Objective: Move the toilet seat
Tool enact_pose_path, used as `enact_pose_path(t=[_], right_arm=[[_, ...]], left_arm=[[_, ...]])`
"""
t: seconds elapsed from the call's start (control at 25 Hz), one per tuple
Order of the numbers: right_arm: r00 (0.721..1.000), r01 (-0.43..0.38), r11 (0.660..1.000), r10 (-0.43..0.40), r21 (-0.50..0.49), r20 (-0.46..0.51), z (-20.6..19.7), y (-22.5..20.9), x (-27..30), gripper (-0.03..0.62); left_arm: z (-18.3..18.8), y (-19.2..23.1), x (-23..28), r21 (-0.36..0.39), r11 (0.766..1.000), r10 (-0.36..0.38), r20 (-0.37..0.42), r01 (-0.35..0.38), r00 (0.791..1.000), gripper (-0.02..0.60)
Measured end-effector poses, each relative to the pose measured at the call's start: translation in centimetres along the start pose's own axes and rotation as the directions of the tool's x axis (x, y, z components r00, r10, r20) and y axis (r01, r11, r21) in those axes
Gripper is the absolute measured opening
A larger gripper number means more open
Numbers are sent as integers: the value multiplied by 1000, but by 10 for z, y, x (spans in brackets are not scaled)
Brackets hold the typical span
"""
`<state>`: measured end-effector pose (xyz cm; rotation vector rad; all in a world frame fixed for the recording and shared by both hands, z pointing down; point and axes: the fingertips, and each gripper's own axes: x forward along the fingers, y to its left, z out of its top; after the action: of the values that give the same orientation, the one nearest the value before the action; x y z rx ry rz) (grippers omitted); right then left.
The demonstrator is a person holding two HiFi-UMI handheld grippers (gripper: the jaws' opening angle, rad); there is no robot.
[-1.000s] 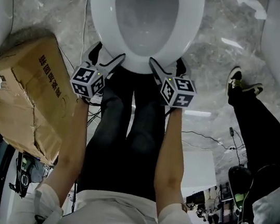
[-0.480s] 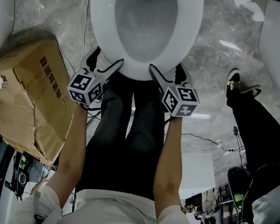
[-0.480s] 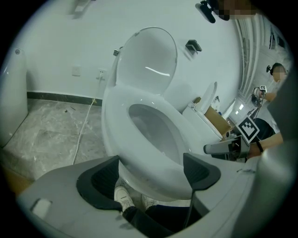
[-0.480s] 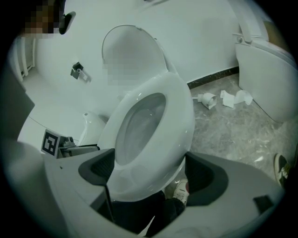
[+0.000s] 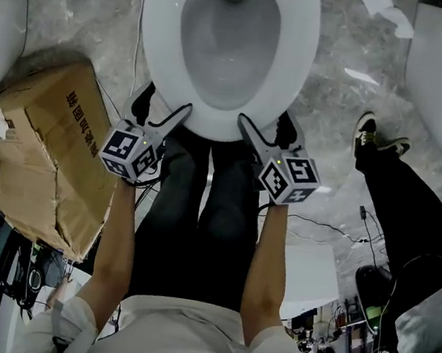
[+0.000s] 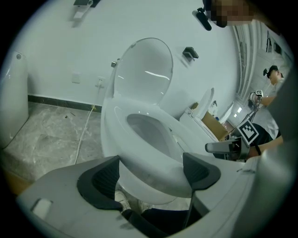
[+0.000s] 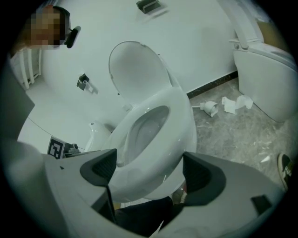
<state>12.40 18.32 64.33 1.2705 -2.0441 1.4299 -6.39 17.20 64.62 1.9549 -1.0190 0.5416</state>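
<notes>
1. Head view: both grippers slide a little back toward me, away from the bowl. The left gripper (image 5: 167,121) and the right gripper (image 5: 252,135) now sit at the front edge of the toilet seat (image 5: 297,75), one on each side of its nose. The seat lies flat on the bowl, so I judge the move hasn't started. The top of this view cuts off the hinge end. I can't say whether either tip touches the rim.

2. Left gripper view: the fingers (image 6: 100,179) are spread wide, and the front curve of the seat fills the gap between them. The pads stand clear of it, with nothing pinched. The lid (image 6: 144,69) is up against the wall. The underside of the seat, where I'd want to hook, is hidden.

3. Right gripper view: these fingers (image 7: 200,174) are closing, though there's plenty of gap left. The nose of the seat shows between them and no pad presses on it yet. It looks like the first squeeze toward a grip. The line between seat and bowl is hard to make out, white on white.
</notes>
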Motion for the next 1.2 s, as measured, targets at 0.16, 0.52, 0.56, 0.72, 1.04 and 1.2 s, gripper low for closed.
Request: enact_pose_path(t=[0.16, 0.52, 0.56, 0.72, 1.04, 1.2], right_arm=[[999, -22, 1000, 22, -3, 38, 15, 13, -13, 446], [989, -71, 997, 68, 25, 130, 51, 33, -38, 433], [988, -76, 996, 69, 40, 141, 54, 35, -40, 431], [982, -85, 994, 73, 63, 176, 63, 41, -44, 403], [969, -109, 992, 93, 57, 228, 83, 54, -53, 390], [961, -120, 990, 99, 68, 258, 93, 57, -58, 394]], left_arm=[[16, -7, -12, -19, 1000, -10, 37, 11, 999, 407], [54, -20, -35, -72, 996, -32, 150, 43, 988, 408], [56, -20, -37, -68, 997, -27, 160, 39, 987, 408], [68, -23, -43, -43, 999, -6, 189, 14, 982, 408], [96, -27, -59, -41, 999, 20, 283, -9, 959, 400], [108, -31, -63, -58, 998, 15, 319, 4, 948, 396]])
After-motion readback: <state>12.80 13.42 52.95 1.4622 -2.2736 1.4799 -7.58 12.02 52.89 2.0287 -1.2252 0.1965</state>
